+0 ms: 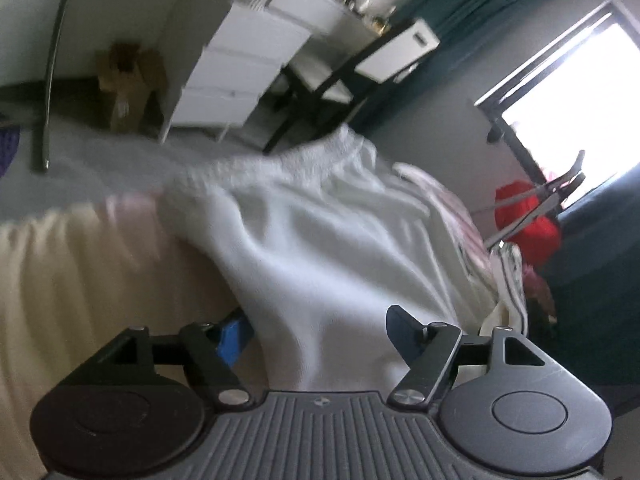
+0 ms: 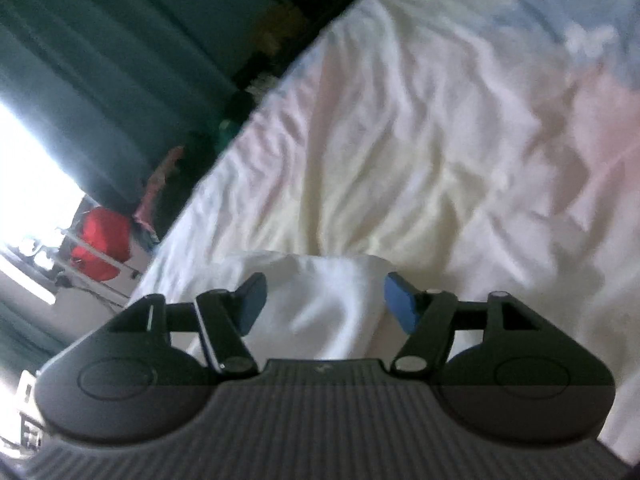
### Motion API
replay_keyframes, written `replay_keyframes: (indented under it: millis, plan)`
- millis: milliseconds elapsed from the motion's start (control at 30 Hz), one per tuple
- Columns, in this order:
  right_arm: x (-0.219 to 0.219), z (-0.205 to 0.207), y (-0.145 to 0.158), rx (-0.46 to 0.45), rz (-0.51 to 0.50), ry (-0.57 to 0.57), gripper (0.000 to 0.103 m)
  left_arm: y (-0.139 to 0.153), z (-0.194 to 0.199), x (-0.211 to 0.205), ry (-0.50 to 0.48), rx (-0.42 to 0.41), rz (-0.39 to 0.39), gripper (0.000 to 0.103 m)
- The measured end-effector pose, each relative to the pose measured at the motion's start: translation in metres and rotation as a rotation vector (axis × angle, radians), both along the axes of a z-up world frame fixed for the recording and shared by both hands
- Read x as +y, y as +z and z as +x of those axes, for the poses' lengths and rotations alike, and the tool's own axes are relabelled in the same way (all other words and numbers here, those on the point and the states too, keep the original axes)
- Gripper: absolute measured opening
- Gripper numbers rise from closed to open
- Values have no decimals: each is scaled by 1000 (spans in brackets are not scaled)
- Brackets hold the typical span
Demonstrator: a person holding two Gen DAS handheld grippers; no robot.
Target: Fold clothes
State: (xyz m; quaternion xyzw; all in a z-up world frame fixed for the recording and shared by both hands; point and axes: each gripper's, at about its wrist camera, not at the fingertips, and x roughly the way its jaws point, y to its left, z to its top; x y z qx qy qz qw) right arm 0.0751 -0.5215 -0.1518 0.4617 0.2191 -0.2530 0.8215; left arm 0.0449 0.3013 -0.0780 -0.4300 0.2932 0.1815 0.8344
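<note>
A white garment (image 1: pixel 316 240) with a ribbed hem lies spread over the bed, blurred by motion. My left gripper (image 1: pixel 320 336) is open, its blue fingers (image 1: pixel 400 334) standing wide on either side of the near cloth, which runs between them. In the right wrist view a bunched end of the white garment (image 2: pixel 320 300) sits between the blue fingers (image 2: pixel 398 306) of my right gripper (image 2: pixel 324 306), which is open and wide apart. I cannot tell whether either gripper touches the cloth.
The pale rumpled bed sheet (image 2: pixel 440 140) fills the right wrist view. More clothes (image 1: pixel 508 276) lie at the bed's far edge. A white drawer unit (image 1: pixel 240 72), a chair (image 1: pixel 328 80), a red item (image 1: pixel 528 216) on a drying rack and a bright window (image 1: pixel 580 92) stand beyond.
</note>
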Motion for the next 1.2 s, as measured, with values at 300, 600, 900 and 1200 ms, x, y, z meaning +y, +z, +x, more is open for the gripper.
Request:
replay_keyframes:
  millis: [300, 600, 900, 1200]
  plan:
    - [8, 17, 7, -86, -28, -20, 10, -27, 11, -4, 1, 38, -121, 72]
    - [49, -4, 75, -209, -357, -170, 6, -27, 7, -1, 10, 28, -142, 70]
    - [11, -9, 4, 248, -4, -214, 10, -22, 9, -6, -13, 49, -79, 69]
    - [32, -11, 26, 239, -134, -143, 83, -8, 10, -22, -59, 76, 42, 72]
